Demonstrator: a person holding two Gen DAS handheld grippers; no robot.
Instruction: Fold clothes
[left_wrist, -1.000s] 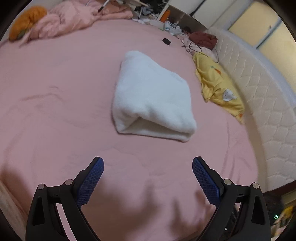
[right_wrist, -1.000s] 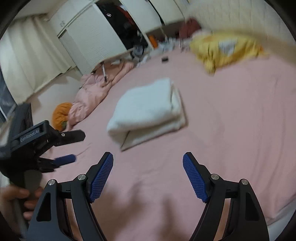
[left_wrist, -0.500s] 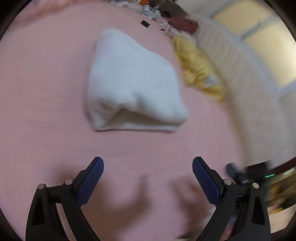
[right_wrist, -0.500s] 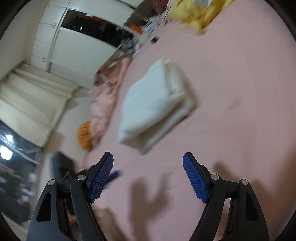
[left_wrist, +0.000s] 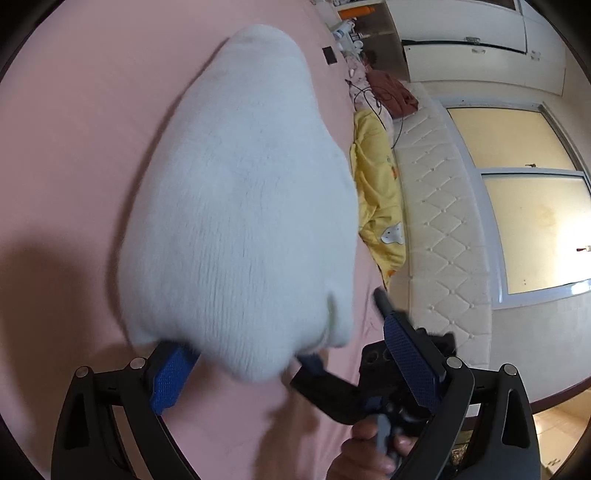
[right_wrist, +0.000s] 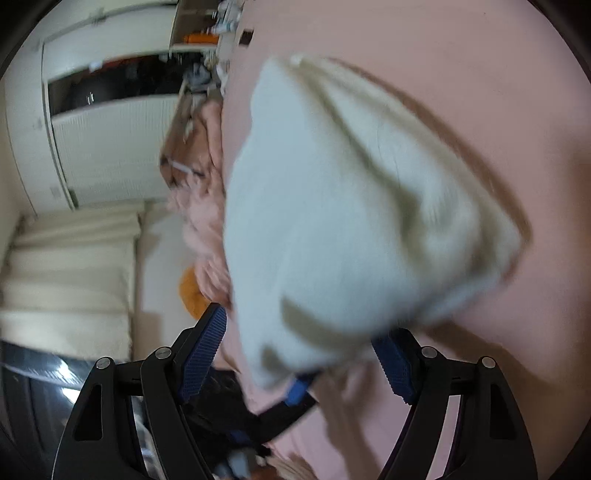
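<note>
A folded white fleece garment lies on the pink bed sheet. My left gripper is open, its jaws wide apart and straddling the near edge of the garment, whose fabric covers the left blue pad. My right gripper is open too, its jaws on either side of the same garment at its near end. Each gripper shows in the other's view, close together under the garment's edge. Both views are tilted and blurred.
A yellow garment lies by the white quilted headboard. A rust-red garment and cables sit beyond it. A pink blanket heap and an orange thing lie at the bed's other side. A wardrobe stands behind.
Both grippers have moved forward from well short of the folded garment to its near edge, rolling sideways as they went. Their jaws stay open and now straddle the fabric.
</note>
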